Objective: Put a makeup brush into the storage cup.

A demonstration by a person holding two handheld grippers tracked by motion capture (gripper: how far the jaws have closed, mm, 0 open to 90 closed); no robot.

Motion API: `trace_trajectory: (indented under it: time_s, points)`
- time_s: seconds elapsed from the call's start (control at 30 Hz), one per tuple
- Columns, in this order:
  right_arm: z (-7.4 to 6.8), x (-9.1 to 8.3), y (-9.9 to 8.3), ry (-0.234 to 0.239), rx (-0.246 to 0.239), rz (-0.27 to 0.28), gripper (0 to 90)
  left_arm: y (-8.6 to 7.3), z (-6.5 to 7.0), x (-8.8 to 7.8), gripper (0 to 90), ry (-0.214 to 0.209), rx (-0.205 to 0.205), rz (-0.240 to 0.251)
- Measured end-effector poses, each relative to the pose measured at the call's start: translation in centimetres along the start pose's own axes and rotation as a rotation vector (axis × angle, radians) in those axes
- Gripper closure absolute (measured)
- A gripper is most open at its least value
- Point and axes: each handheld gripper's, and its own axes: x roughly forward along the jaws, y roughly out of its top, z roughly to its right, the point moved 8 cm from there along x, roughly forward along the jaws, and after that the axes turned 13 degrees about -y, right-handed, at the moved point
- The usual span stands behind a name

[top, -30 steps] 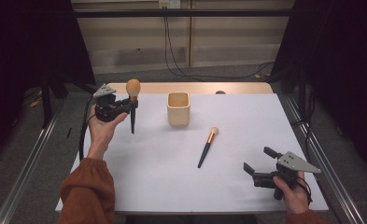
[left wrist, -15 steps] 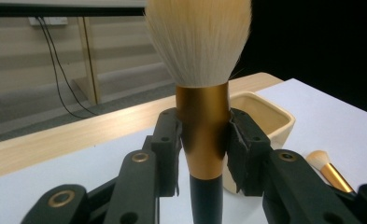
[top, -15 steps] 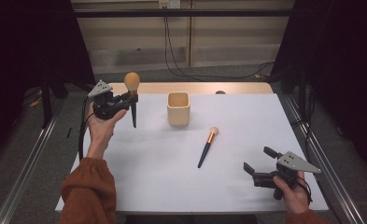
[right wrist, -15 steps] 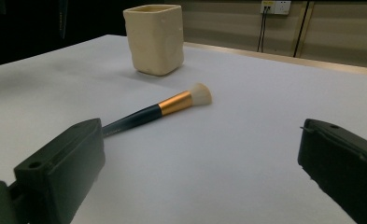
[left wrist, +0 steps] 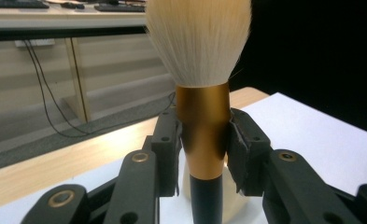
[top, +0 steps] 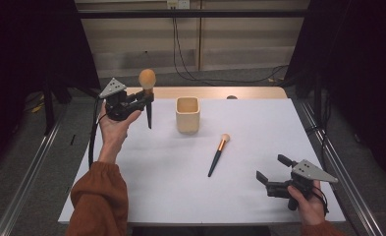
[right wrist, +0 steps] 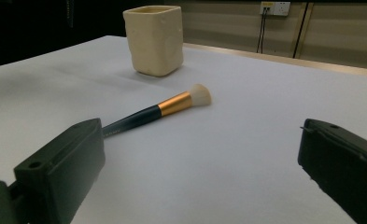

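Observation:
My left gripper [top: 142,101] is shut on a big makeup brush [top: 147,93], held upright above the table's far left with its round bristle head on top. In the left gripper view both pads clamp the brush's gold ferrule [left wrist: 203,135]. A cream square cup [top: 187,114] stands just right of it. A smaller brush [top: 218,154] with a dark handle and gold band lies flat mid-table. My right gripper [top: 274,172] rests near the front right corner, open, with nothing between its jaws. The right gripper view looks toward the small brush [right wrist: 158,112] and the cup [right wrist: 154,39].
The white table top [top: 259,128] has a wooden strip along its far edge [top: 249,92]. Metal rails run along both sides [top: 338,162]. Cables hang at the back wall [top: 180,44]. Dark curtains flank the table.
The left hand has lifted the big brush a little higher and shifted it slightly away from me. The right gripper has stayed where it was.

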Motion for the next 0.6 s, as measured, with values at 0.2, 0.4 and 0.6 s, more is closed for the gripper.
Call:
trace_trajectory:
  time_s: [0.2,0.4,0.6]
  points:
    - [0.0,0.0,0.0,0.000,0.001,0.000,0.5,0.8,0.5,1.0,66.6,-0.018,-0.012,0.000]
    - [0.0,0.0,0.0,0.002,-0.001,0.000,0.5,1.3,1.1,2.0,66.6,-0.031,-0.005,-0.003]
    - [0.0,0.0,0.0,0.002,-0.001,0.003,0.5,1.7,1.7,2.9,66.6,-0.049,0.000,-0.001]
